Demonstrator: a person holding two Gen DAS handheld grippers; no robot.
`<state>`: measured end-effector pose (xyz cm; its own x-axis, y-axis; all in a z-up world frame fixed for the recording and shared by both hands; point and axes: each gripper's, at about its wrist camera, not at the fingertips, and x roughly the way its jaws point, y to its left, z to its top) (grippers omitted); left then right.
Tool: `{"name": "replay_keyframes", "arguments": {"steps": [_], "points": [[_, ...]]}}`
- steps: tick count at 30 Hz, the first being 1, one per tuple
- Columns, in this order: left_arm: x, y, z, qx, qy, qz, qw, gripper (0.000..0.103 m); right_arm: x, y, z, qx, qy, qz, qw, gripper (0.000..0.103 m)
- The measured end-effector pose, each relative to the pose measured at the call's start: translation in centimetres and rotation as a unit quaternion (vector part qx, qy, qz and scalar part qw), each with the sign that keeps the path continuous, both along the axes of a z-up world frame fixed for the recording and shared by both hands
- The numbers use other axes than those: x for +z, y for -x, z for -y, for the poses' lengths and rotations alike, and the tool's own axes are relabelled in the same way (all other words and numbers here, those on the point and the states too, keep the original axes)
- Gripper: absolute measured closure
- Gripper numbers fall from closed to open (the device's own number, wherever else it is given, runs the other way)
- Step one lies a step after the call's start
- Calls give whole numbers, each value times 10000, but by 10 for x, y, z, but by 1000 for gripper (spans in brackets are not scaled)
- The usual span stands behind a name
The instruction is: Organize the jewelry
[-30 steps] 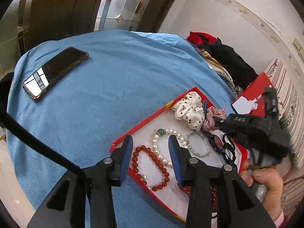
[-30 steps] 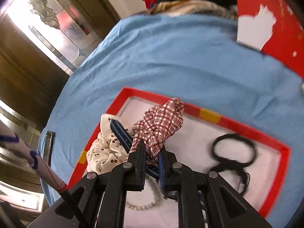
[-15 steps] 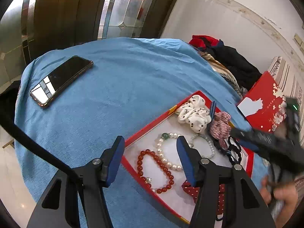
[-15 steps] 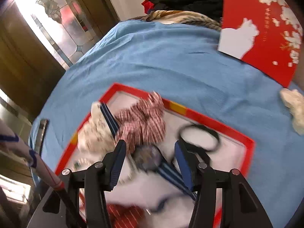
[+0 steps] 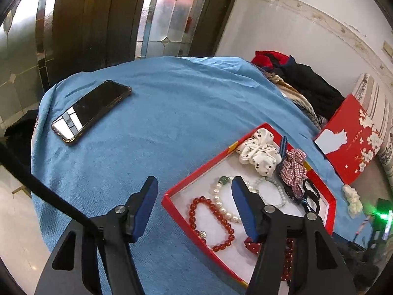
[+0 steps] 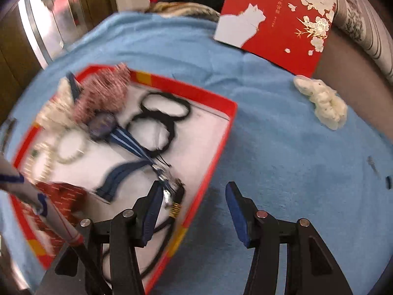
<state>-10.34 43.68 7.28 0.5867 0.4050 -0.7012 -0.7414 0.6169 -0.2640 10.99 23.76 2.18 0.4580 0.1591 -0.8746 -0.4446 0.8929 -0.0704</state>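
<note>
In red tray (image 5: 330,198): round glossy beads (image 5: 213,223)

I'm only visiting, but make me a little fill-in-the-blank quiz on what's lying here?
The smartphone lies on the ____ cloth.
The red bead bracelet lies inside the red-rimmed ____.
The white scrunchie in the tray has dark ____.
The cream figurine lies ____ the tray.

Missing words: blue; tray; dots; outside

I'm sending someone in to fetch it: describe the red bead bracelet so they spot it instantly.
On the blue cloth lies an open red tray with a white floor. The red bead bracelet lies in the tray's corner nearest the left tool's camera, beside a pearl bracelet. It is the only ring of glossy red beads; its neighbours are white and pale green.
</note>
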Motion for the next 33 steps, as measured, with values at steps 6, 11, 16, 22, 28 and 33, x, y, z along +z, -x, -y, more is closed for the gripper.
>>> {"name": "replay_keyframes", "arguments": {"steps": [6,11,16,22,28,33], "points": [[7,-5,13,-77,-432,-29,9990,34,2,-10,23,-348,-190,-106,9992,49],[13,-8,20,-155,-600,16,9981,31,3,-3,32,-456,-133,-76,9988,49],[18,-4,28,-91,-849,8,9963,29,20,6,47,-391,-424,-53,9983,47],[41,15,56,206,-1903,176,9813,7,73,47,93,-440,-948,397,9937,40],[58,42,79,-30,-1854,164,9825,7,95,102,151,-571,-1129,677,9896,37],[86,72,108,52,-2091,261,9775,3,92,137,184,-680,-1100,847,9880,36]]}}
